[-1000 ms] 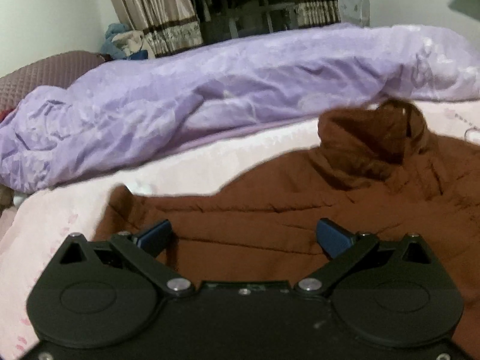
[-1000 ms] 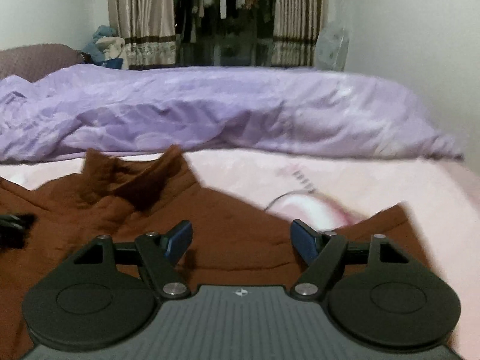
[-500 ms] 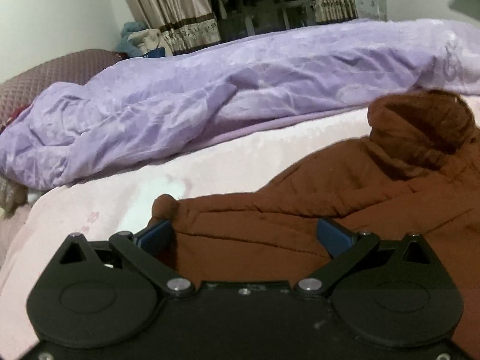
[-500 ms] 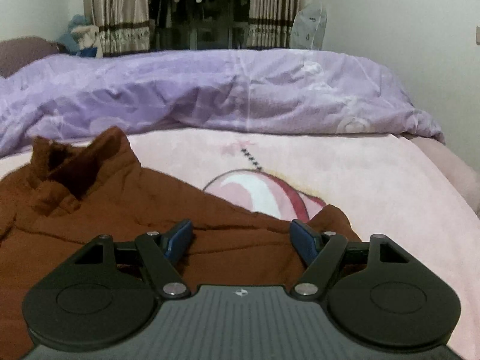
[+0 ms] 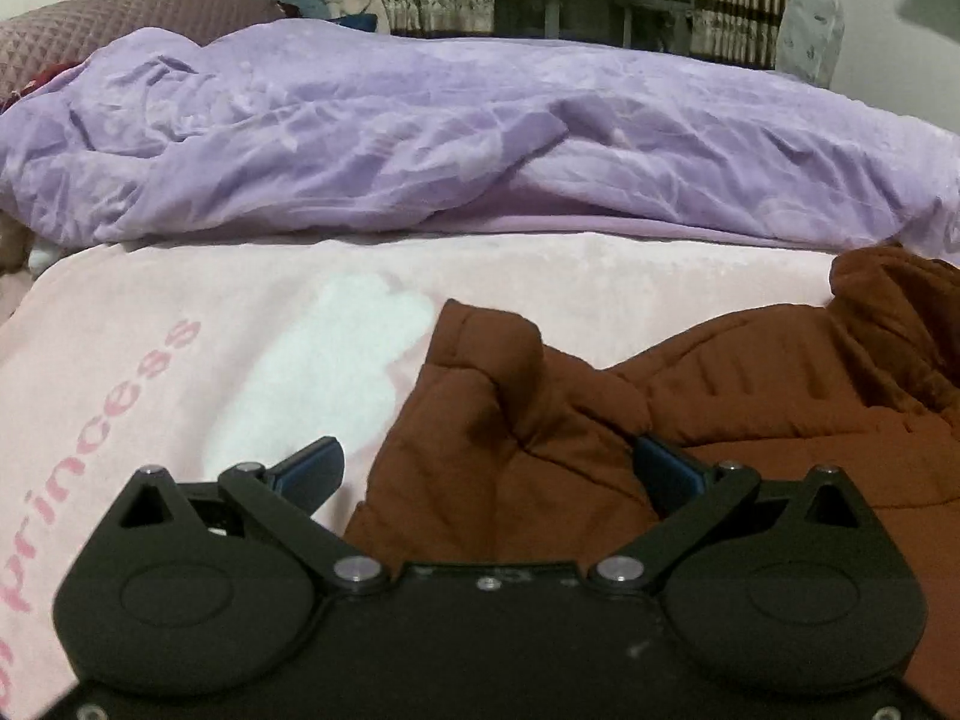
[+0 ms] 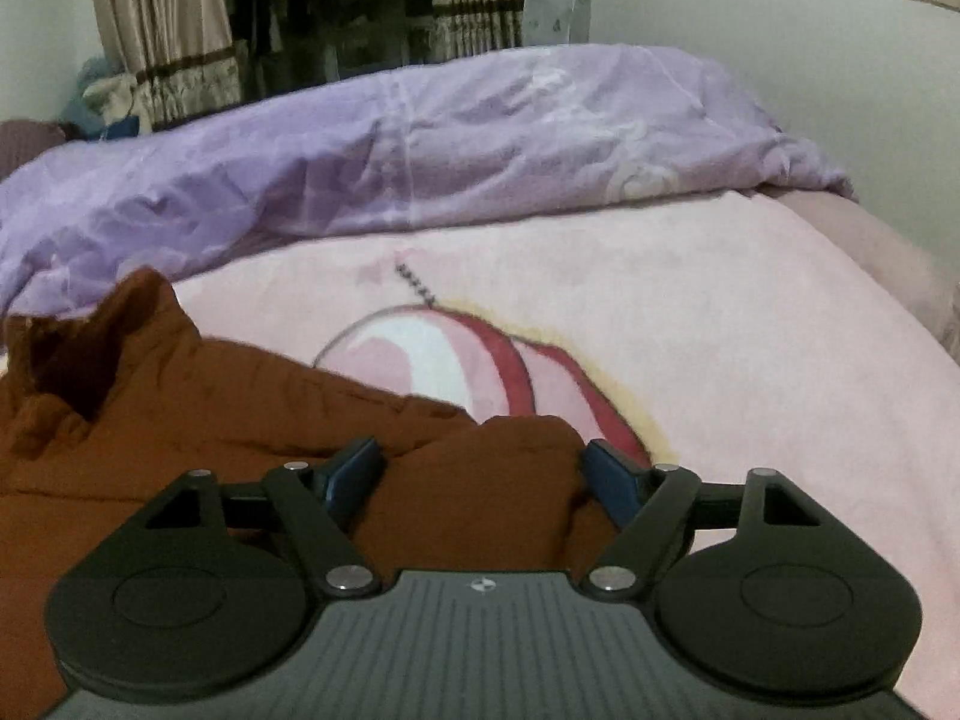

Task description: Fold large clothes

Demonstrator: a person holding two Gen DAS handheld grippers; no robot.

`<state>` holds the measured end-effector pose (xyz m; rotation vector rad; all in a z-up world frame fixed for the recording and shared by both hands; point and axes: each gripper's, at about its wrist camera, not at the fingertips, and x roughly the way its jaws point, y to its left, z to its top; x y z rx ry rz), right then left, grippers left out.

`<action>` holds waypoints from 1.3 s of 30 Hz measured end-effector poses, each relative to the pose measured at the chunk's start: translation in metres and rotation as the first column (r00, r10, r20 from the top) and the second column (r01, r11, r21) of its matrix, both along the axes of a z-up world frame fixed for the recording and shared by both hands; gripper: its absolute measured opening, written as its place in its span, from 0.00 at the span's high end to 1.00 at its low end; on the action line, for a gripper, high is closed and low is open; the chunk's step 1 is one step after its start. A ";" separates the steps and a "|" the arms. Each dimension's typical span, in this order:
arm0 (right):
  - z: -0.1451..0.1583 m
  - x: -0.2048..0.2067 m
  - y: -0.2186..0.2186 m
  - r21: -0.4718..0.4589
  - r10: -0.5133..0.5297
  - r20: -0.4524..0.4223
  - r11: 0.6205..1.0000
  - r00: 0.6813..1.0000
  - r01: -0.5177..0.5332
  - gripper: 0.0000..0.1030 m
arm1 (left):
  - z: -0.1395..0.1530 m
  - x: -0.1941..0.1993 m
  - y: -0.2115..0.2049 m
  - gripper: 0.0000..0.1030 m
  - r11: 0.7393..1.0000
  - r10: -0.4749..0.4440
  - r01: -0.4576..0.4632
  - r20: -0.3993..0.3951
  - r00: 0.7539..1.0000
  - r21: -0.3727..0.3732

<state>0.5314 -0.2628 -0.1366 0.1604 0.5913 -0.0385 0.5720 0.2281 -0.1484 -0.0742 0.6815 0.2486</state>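
Observation:
A brown padded jacket [image 5: 750, 396] lies spread on a pink blanket [image 5: 180, 372], its collar [image 5: 888, 300] standing up at the far right of the left wrist view. My left gripper [image 5: 489, 462] is open over the jacket's left corner. Its left pad is over the blanket and its right pad over the fabric, and a bunched fold lies between them. In the right wrist view the jacket [image 6: 210, 408] fills the lower left. My right gripper [image 6: 480, 465] straddles its right corner. Its jaws are opening, with fabric between them and no pad pressing.
A crumpled purple duvet [image 5: 420, 138] lies across the far side of the bed. A maroon quilted cushion [image 5: 120, 18] sits at the back left. Curtains [image 6: 162, 36] and a fan [image 6: 555, 6] stand behind. The pink blanket [image 6: 750, 330] runs to the bed's right edge.
The left gripper has slid left to the jacket's left corner, and the right gripper has slid right to its right corner. Both sit lower, and the collar has drifted towards the frame edges.

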 end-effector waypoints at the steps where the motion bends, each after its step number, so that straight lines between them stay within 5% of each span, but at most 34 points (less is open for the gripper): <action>1: 0.005 -0.005 -0.002 0.022 -0.010 0.033 1.000 0.999 0.010 0.13 | 0.000 0.001 -0.002 0.00 1.000 0.000 0.000 0.000 1.000 0.011; 5: 0.023 -0.027 -0.015 0.151 -0.066 0.105 0.987 0.992 0.049 0.16 | 0.023 -0.014 -0.011 0.00 0.996 0.027 -0.030 0.036 0.999 0.087; 9: 0.043 -0.065 -0.026 0.199 0.043 0.109 0.978 0.993 -0.064 0.16 | 0.055 -0.064 -0.013 0.00 0.999 -0.019 0.015 0.105 0.994 0.032; 14: 0.050 -0.128 -0.052 0.273 0.064 0.064 0.959 0.996 -0.080 0.14 | 0.072 -0.121 -0.025 0.00 0.992 -0.093 0.084 0.092 0.991 0.091; 20: 0.014 -0.194 -0.056 0.247 0.025 -0.064 0.969 0.998 -0.008 0.14 | 0.052 -0.163 -0.031 0.00 0.988 -0.140 0.135 0.071 0.988 0.074; 24: -0.018 -0.199 -0.062 0.428 0.075 -0.147 0.904 0.986 -0.005 0.14 | 0.012 -0.159 -0.042 0.00 0.981 -0.107 0.113 -0.050 0.993 0.160; 26: -0.026 -0.192 -0.061 0.460 0.067 -0.161 0.888 0.985 0.014 0.15 | 0.000 -0.159 -0.036 0.00 0.986 -0.105 0.107 -0.023 0.994 0.131; 31: -0.025 -0.182 -0.063 0.464 -0.003 -0.150 0.883 0.989 0.073 0.15 | 0.022 -0.171 -0.027 0.00 0.987 -0.107 0.105 0.010 0.994 0.124; 34: -0.014 -0.185 -0.059 0.417 -0.085 -0.104 0.901 0.991 0.121 0.26 | 0.041 -0.185 -0.023 0.00 0.986 -0.106 0.096 0.068 0.992 0.133; 37: 0.014 -0.211 -0.039 0.193 -0.255 0.094 0.953 0.963 0.233 0.26 | 0.047 -0.193 -0.021 0.00 0.991 -0.114 0.105 0.102 0.988 0.089; 39: 0.026 -0.222 -0.011 0.026 -0.185 0.219 0.983 0.958 0.184 0.25 | 0.042 -0.193 -0.026 0.00 0.989 -0.126 0.119 0.080 0.989 0.084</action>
